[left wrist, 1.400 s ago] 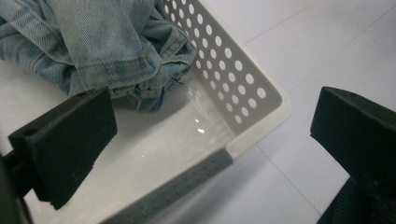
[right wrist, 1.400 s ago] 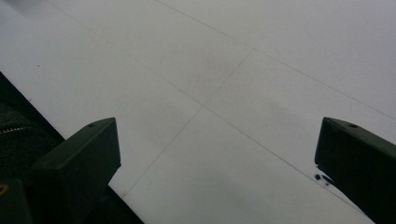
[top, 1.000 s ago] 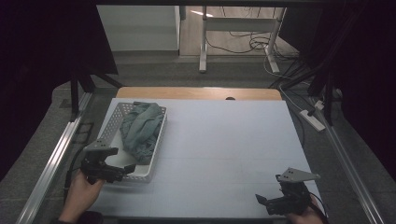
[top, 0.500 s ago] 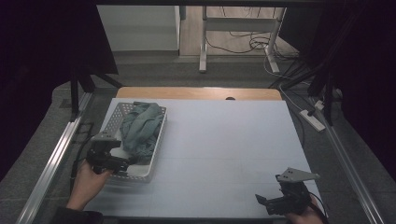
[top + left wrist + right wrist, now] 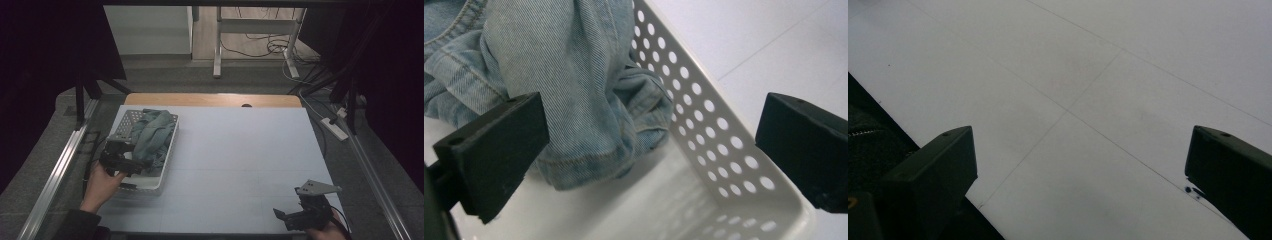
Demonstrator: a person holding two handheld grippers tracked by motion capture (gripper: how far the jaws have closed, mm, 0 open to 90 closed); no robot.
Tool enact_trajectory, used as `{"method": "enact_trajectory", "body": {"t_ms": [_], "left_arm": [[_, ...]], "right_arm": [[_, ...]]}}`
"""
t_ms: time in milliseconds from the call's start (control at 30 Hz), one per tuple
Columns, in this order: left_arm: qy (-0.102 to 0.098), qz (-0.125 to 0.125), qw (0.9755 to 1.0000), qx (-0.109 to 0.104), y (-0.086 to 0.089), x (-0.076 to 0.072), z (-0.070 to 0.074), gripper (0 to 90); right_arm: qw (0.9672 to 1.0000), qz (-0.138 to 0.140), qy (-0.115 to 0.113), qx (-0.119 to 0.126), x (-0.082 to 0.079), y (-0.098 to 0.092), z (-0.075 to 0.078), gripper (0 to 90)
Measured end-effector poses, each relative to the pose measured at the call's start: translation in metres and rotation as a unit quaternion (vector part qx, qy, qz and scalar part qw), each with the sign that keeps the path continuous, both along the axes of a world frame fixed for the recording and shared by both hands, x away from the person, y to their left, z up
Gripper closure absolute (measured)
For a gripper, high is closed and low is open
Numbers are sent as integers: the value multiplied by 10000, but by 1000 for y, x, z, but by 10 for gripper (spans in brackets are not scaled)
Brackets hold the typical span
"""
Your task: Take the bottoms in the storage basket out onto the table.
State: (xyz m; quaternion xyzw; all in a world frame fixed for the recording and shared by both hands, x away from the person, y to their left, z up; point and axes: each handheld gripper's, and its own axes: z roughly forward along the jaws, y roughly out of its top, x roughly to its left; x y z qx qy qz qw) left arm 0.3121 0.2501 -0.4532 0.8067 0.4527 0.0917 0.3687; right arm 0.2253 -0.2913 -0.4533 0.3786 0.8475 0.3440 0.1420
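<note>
Denim garment (image 5: 574, 75) bunched in white perforated basket (image 5: 724, 145), judged soft, limp, fairly heavy; best pinched at thick folded hem; left gripper (image 5: 649, 145) fingers apart over it; right gripper (image 5: 292, 217) fingers apart above bench (image 5: 250, 150).

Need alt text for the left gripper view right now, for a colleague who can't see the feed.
The left claw hangs open over a white perforated basket, its two black jaws wide apart. Crumpled light-blue denim clothing lies in the basket between and beyond the jaws, not gripped. White table surface shows past the basket's wall.
</note>
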Motion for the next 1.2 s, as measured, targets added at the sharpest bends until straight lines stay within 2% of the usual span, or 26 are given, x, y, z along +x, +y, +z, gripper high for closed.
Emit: {"method": "enact_trajectory", "body": {"t_ms": [767, 933, 1200], "left_arm": [[162, -56, 9996, 219, -11, 43, -3, 0], [180, -159, 9996, 161, -14, 52, -3, 0], [228, -97, 9994, 253, -13, 66, -5, 0]], "right_arm": [[10000, 57, -8, -65, -1, 1, 0, 6], [9999, 70, -5, -75, -1, 2, 0, 6], [9999, 84, 4, -109, -1, 2, 0, 6]]}}
